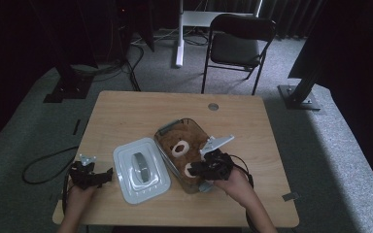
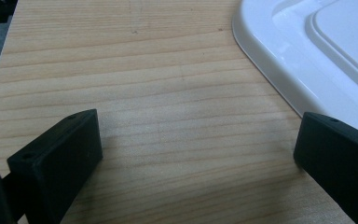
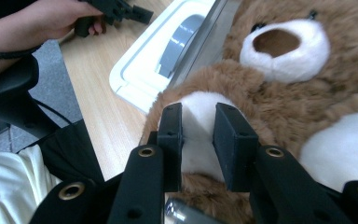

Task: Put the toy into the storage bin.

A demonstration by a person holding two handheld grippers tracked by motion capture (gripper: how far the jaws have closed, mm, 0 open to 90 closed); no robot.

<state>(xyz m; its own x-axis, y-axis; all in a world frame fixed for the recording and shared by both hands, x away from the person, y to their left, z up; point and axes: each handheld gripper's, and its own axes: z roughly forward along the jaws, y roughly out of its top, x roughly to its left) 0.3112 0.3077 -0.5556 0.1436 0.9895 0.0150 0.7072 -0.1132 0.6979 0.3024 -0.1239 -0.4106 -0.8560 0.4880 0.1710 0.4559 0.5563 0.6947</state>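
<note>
High view is showing the teddy bear (image 1: 184, 153) lying in a clear container (image 1: 166, 128) in the middle of the wooden table (image 1: 126, 107). Right gripper (image 1: 198, 170) is pinching one white paw (image 3: 198, 126) of the bear between its narrow jaws, at the near end of the container. Left gripper (image 1: 108, 174) is resting on the table just beside the white lid (image 1: 141, 170), its jaws standing wide apart with bare wood between them.

Right gripper (image 3: 198, 135) jaws pinched on the teddy (image 3: 279, 93)'s white paw (image 3: 198, 121). White lid (image 3: 168, 51) lies just beside on the table (image 3: 98, 102); left hand (image 3: 51, 21) with left gripper (image 3: 116, 9) top-left.
</note>
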